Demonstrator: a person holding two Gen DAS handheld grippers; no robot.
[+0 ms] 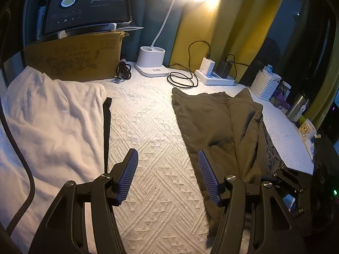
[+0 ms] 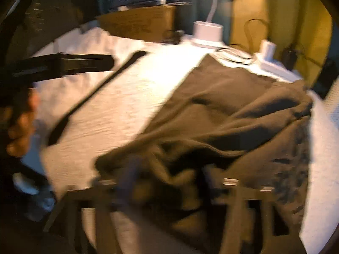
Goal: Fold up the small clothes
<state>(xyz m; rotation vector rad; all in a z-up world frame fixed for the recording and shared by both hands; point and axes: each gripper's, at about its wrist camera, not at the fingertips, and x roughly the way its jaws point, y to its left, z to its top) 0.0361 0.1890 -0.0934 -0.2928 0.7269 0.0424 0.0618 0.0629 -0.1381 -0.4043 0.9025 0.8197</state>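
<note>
White textured surface (image 1: 152, 139) carries a crumpled olive-brown cotton garment (image 1: 214, 122) at right of frame, long axis running away, nearest the right gripper (image 2: 167, 190), whose blurred fingers look spread around cloth; left gripper (image 1: 167, 173) hovers half-open, empty.

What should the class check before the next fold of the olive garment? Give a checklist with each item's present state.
1. Olive garment lies on the white cloth: ok.
2. Garment flat, no bunching: not ok, its near edge is rumpled.
3. Left tool open, holding nothing: ok.
4. Right tool clear of the fabric: cannot tell, the view is blurred.
5. Bare space between garment and white towel: ok.
6. Cables off the garment: ok.
</note>
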